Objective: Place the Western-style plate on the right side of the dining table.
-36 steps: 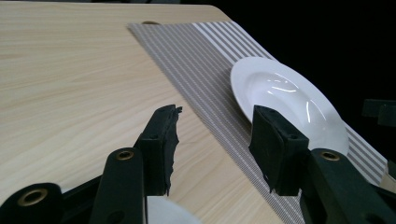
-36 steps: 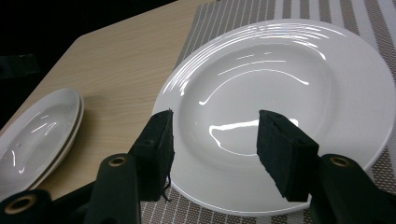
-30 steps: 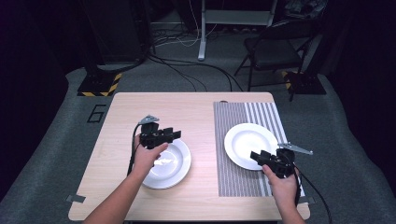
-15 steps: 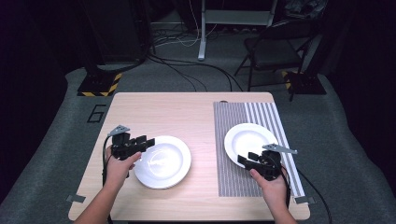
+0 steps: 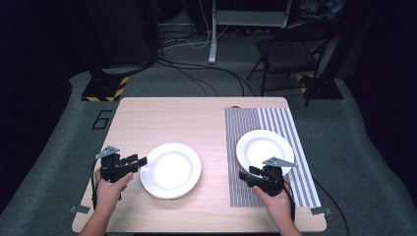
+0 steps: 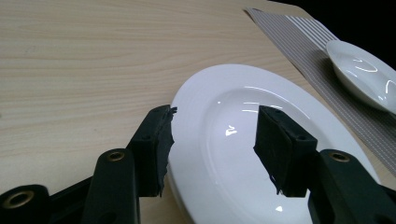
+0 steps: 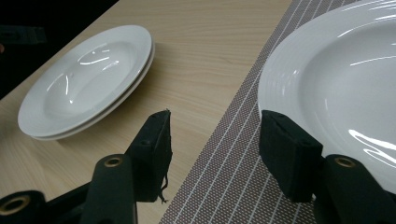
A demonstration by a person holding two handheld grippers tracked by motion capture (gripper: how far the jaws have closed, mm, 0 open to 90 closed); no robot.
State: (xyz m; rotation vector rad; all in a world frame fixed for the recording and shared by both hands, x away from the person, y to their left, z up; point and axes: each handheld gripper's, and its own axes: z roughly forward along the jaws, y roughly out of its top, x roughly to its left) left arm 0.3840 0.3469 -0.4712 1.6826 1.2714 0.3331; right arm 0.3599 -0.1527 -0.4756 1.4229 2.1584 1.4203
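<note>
Two white plates lie stacked (image 5: 171,169) on the wooden table's left half; the stack (image 7: 88,79) also shows in the right gripper view. My left gripper (image 5: 140,160) is level with the stack's left rim, open. In the left gripper view the plate's rim (image 6: 196,93) runs between the spread jaws of the left gripper (image 6: 215,116), and the pads do not press on it. A single white plate (image 5: 264,150) rests on a striped placemat (image 5: 295,123). My right gripper (image 5: 244,177) is open at that plate's near-left side. Between the jaws of the right gripper (image 7: 215,116) lies only the placemat's edge (image 7: 219,154), with the plate (image 7: 345,84) just to their right.
The table's (image 5: 172,118) far half is bare wood. A cable trails from each gripper toward the near edge. Behind the table the floor holds a folding chair (image 5: 290,54), loose cables and a yellow-and-black striped base (image 5: 101,91).
My left hand has moved left and nearer, from over the stacked plates to their left rim. My right hand has shifted left, from the single plate's near-right side to its near-left side.
</note>
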